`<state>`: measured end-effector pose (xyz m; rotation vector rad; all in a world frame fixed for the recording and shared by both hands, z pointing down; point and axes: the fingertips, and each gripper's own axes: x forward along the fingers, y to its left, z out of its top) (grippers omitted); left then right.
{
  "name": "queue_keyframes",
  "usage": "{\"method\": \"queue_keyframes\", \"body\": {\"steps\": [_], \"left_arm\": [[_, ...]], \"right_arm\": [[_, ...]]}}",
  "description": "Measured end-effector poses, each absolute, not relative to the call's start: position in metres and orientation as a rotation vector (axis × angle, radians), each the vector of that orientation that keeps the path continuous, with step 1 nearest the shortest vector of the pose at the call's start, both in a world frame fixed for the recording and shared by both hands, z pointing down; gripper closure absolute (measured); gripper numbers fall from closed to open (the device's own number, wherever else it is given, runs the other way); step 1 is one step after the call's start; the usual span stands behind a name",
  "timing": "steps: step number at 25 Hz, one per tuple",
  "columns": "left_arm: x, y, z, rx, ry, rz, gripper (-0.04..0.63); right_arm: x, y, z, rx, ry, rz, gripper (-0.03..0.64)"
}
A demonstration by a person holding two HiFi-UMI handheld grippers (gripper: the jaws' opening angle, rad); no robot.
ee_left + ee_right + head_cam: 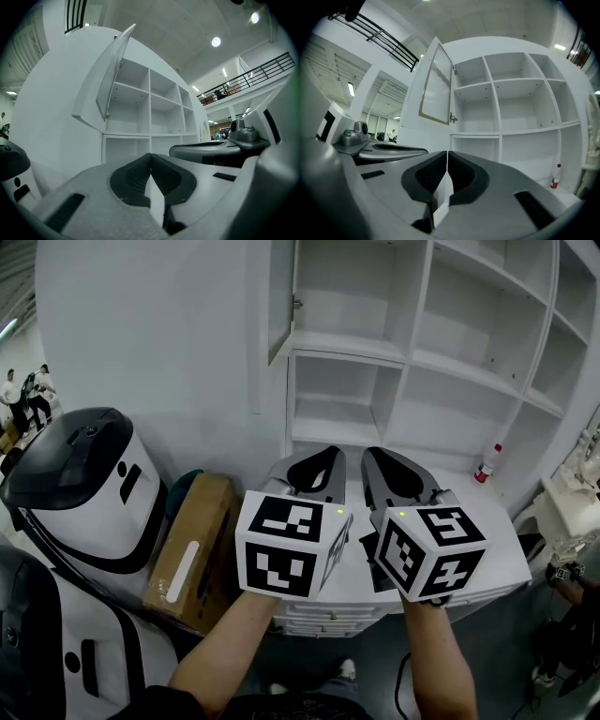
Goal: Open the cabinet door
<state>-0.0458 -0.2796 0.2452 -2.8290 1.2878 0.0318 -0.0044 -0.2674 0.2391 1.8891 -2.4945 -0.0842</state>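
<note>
A: Where's the door (436, 84)?
B: At the top left of the shelves (412, 357), swung out toward us. It's a ribbed pane in a white frame, with small metal hinges where it meets the shelves' left side. The bay behind it shows bare.
A: So the task looks done?
B: I'd judge so. It stands wide, and nothing is touching it.
A: And the grippers?
B: The left gripper (150, 154) is clenched on nothing, its pads meeting. The right gripper (447, 152) is the same, closed and empty. They sit side by side, pointing level, well below the door and in front of the lower shelves.
A: Next move?
B: Probably just backing off. If the door should go wider, one gripper would have to rise to its free edge, open, and pull.
</note>
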Motion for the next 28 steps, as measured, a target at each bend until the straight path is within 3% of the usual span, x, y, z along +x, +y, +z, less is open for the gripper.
{"method": "queue_keyframes", "body": {"steps": [28], "left_arm": [[-0.033, -0.276, 0.260, -2.865, 1.241, -0.026, 0.583]], "right_arm": [[0.007, -0.260, 0.251, 1.927, -2.461, -0.040, 0.597]]}}
